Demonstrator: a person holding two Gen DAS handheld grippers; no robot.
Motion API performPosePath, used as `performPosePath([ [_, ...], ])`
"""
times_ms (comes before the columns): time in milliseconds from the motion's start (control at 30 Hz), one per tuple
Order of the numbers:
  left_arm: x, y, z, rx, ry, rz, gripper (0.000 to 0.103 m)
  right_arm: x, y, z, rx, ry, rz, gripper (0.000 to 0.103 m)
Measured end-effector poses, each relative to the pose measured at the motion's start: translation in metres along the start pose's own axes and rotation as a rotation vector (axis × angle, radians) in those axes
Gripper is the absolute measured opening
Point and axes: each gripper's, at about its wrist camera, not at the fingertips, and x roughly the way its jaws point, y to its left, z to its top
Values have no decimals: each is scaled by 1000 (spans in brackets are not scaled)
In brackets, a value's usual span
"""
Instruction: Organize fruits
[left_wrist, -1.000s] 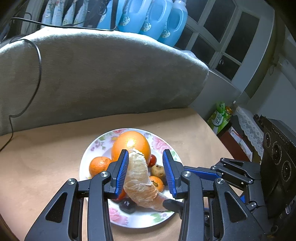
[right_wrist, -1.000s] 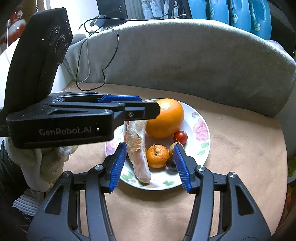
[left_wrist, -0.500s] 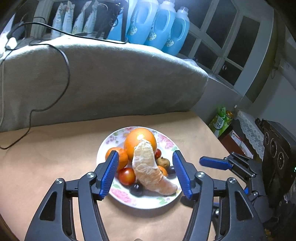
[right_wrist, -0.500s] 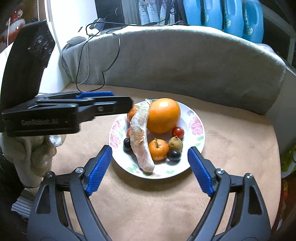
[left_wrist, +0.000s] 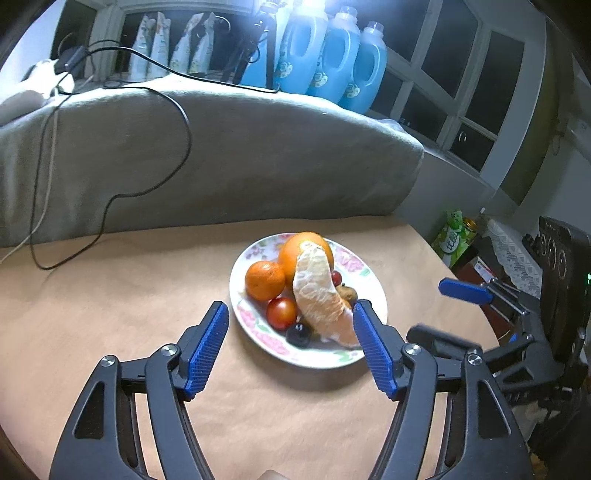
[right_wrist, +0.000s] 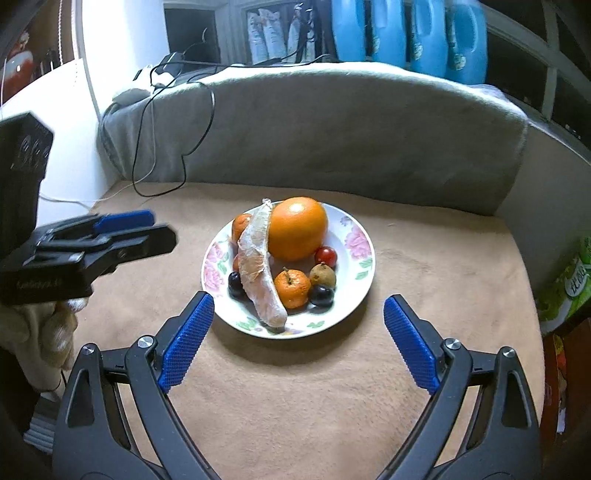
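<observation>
Your left tool (left_wrist: 290, 341) and right tool (right_wrist: 298, 338) both hang over the tan surface (right_wrist: 424, 258) with their jaws spread wide and nothing between the blue pads, each having just been opening. The floral plate (right_wrist: 356, 236) sits just ahead of both tools; seen from the left tool, its near rim lies between the fingertips, while from the right tool the plate lies just beyond the tips. On the plate, a peeled pomelo segment (right_wrist: 258, 266) leans against the large orange (right_wrist: 298, 228), its lower end resting near the rim closest to your right tool. To the right of the segment, from that tool, sit a small tangerine (right_wrist: 293, 288), a brownish fruit (right_wrist: 322, 275), a dark grape (right_wrist: 320, 294) and a cherry tomato (right_wrist: 325, 256); another dark grape (right_wrist: 235, 283) sits to its left. From the left tool, a second tangerine (left_wrist: 265, 280) and a red tomato (left_wrist: 281, 313) lie left of the segment. A grey sofa back (right_wrist: 332, 129) rises beyond the surface, blue detergent bottles (left_wrist: 332, 59) behind it.
</observation>
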Motion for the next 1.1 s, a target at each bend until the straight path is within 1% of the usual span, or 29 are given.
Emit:
performPosePath([
  [67,-5,-2,-4,4,-8,17,73,-3,0,-2,10,-9,-12,96],
  [133,-10,-3,-9,9,-14,33,73,-6,1,-5,14,-24,-27,100],
  [300,-20,-7,-23,16,-23,75,73,-14,1,-11,21,-54,-81,100],
  [467,-32,-15,-34,37,-52,144,74,-28,0,-15,44,-94,-107,100],
  [500,-35,-16,-36,37,-60,157,74,-31,0,-16,50,-102,-111,100],
  [533,-38,-18,-38,39,-67,172,78,-35,-1,-17,61,-114,-114,100],
  [600,-44,-20,-42,43,-85,197,81,-40,-2,-20,78,-130,-115,100],
  [733,-53,-23,-48,47,-104,240,81,-46,0,-24,97,-153,-134,100],
  [867,-55,-23,-52,42,-102,253,81,-51,-1,-27,119,-174,-147,100],
  [933,-56,-22,-53,35,-98,260,81,-53,-2,-28,130,-181,-148,103],
  [1100,-56,-21,-55,27,-93,267,81,-54,-4,-29,141,-189,-152,103],
])
